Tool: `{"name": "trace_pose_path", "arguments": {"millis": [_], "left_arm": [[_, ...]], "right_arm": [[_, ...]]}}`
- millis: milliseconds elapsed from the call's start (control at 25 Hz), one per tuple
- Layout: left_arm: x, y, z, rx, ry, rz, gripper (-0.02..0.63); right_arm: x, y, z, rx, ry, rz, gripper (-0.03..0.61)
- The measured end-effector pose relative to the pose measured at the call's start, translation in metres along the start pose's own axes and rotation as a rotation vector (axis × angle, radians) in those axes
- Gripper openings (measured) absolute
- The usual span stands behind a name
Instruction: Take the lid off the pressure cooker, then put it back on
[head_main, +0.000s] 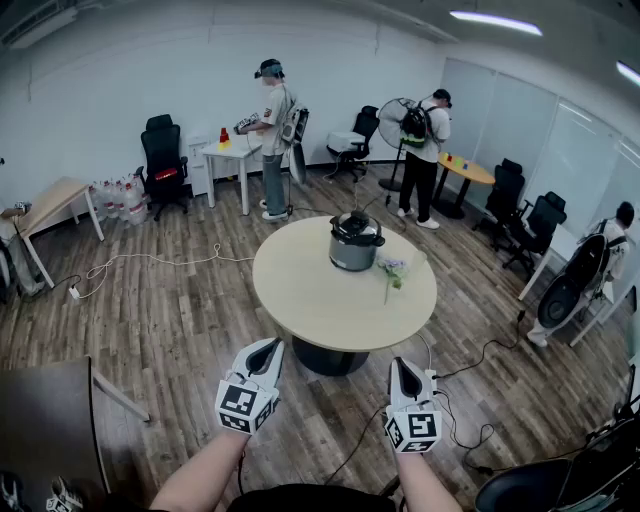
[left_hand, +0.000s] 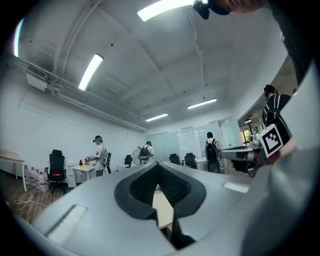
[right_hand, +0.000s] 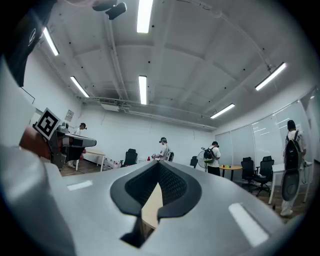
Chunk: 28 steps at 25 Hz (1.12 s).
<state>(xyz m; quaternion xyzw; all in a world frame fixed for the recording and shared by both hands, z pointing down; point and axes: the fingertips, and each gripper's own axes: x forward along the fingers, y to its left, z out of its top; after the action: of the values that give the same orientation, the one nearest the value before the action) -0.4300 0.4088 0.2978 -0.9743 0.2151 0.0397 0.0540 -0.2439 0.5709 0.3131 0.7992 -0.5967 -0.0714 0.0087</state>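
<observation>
well beyond both hand-held grippers (head_main: 268, 346) (head_main: 402, 363), pressure cooker (head_main: 355, 243)

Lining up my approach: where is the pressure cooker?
Head view, centre: the pressure cooker stands on the round table, toward its far edge, with a flower sprig just right.

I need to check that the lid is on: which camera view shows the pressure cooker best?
The head view. There the pressure cooker stands whole on the round table, with its lid on. The two gripper views show none of it: only a sliver of the table appears between each one's shut jaws.
</observation>
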Motion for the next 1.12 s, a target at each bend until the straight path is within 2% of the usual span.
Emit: {"name": "trace_pose_path", "arguments": {"millis": [480,600,760,800,840,880,1000,1080,1120], "left_arm": [[0.002,-0.007,-0.007,-0.001,0.028,-0.002,0.000],[0.003,-0.006,-0.012,-0.003,0.036,-0.001,0.000],[0.003,-0.005,-0.020,0.002,0.052,0.008,0.000],[0.003,-0.005,-0.022,0.003,0.056,0.012,0.000],[0.004,-0.006,-0.023,0.004,0.059,0.017,0.000],[0.005,-0.006,-0.024,0.005,0.061,0.023,0.000],[0.013,-0.009,-0.028,0.008,0.066,0.037,0.000],[0.025,-0.020,-0.039,-0.003,0.095,-0.003,0.000],[0.034,-0.028,-0.049,-0.009,0.121,-0.034,0.051]], "right_arm": [[-0.002,-0.004,-0.005,0.018,0.021,0.009,0.006],[-0.003,-0.001,-0.008,0.053,-0.001,0.054,0.008],[0.002,0.004,-0.025,0.112,0.039,0.151,0.011],[0.004,0.002,-0.028,0.138,0.053,0.164,0.231],[0.006,-0.001,-0.031,0.162,0.070,0.170,0.545],[0.008,-0.004,-0.033,0.181,0.085,0.176,0.572],[0.011,-0.016,-0.039,0.198,0.099,0.191,0.571],[0.013,-0.027,-0.043,0.203,0.101,0.196,0.571],[0.013,-0.033,-0.045,0.206,0.100,0.200,0.571]]}}
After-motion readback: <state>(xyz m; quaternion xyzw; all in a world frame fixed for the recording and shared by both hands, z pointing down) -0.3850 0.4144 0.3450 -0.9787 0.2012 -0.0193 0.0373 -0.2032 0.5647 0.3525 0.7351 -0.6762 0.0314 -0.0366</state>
